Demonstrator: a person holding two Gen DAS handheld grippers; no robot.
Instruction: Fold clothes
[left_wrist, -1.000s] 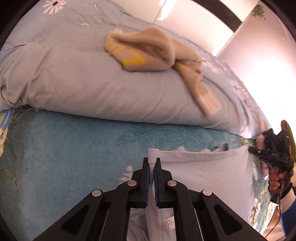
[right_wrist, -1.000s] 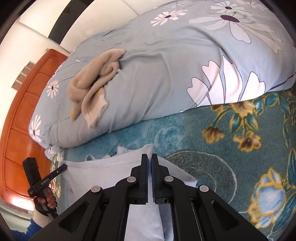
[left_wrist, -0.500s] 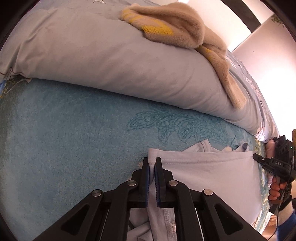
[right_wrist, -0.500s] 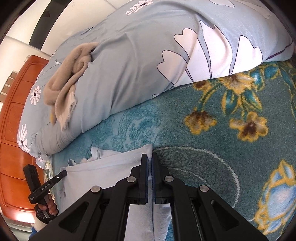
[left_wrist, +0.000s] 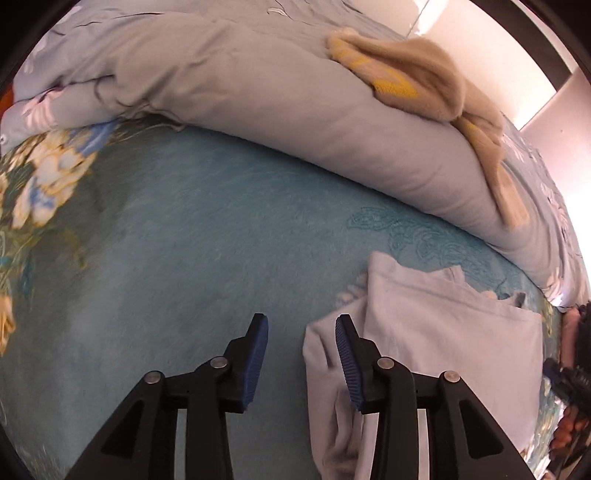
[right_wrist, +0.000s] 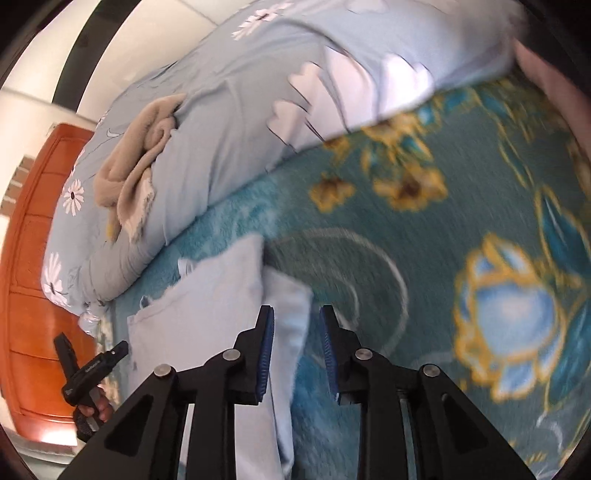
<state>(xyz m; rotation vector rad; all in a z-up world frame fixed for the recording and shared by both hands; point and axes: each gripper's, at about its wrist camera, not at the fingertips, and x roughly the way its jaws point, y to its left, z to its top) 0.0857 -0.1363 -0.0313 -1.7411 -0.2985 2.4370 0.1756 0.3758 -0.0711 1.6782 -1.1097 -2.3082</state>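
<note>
A pale blue garment (left_wrist: 443, 332) lies folded on the teal floral blanket (left_wrist: 184, 240); it also shows in the right wrist view (right_wrist: 214, 310). My left gripper (left_wrist: 301, 328) is open and empty, just left of the garment's left edge, with its right finger over the cloth. My right gripper (right_wrist: 297, 325) is open and empty over the garment's right edge. A beige and yellow sweater (left_wrist: 417, 85) lies on the rolled duvet, also seen in the right wrist view (right_wrist: 140, 155).
A rolled pale blue floral duvet (left_wrist: 295, 110) runs across the back of the bed. An orange wooden headboard (right_wrist: 33, 277) stands at the left in the right wrist view. The other gripper and hand show at each view's edge (right_wrist: 88, 376).
Both grippers were shut on the garment's top corners and have opened and let go. The garment now lies on the blanket. Both grippers have shifted outward a little.
</note>
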